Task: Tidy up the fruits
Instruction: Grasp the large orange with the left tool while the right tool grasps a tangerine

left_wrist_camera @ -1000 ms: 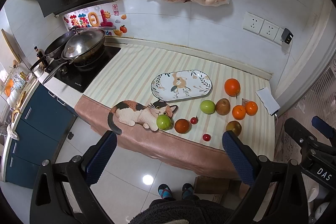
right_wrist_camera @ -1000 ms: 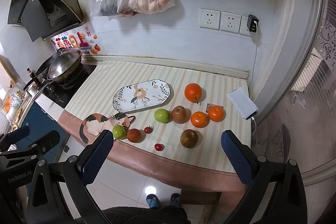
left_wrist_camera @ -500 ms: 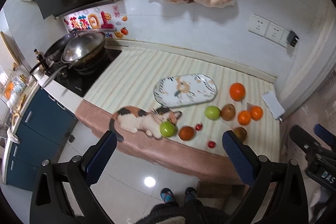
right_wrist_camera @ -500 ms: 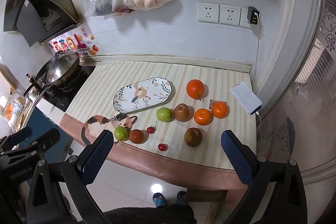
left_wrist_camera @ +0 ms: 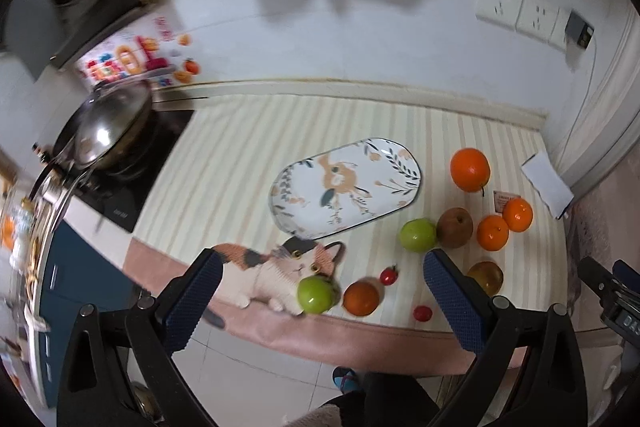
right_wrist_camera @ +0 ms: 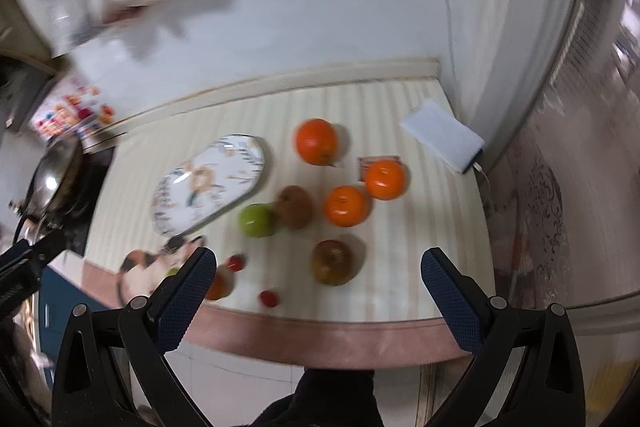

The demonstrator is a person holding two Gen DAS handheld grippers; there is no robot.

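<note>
We hold both grippers above the counter's front edge, left gripper (left_wrist_camera: 318, 291) and right gripper (right_wrist_camera: 318, 281) spread wide, nothing between the fingers. The oval plate (left_wrist_camera: 400, 205) mid-counter has nothing on it. All fruit sits loose on the striped cloth (left_wrist_camera: 248, 163): oranges (right_wrist_camera: 346, 205) toward the right edge, green apple (left_wrist_camera: 417, 235) just beside the plate, another green apple (left_wrist_camera: 316, 294) at the front edge.
</note>
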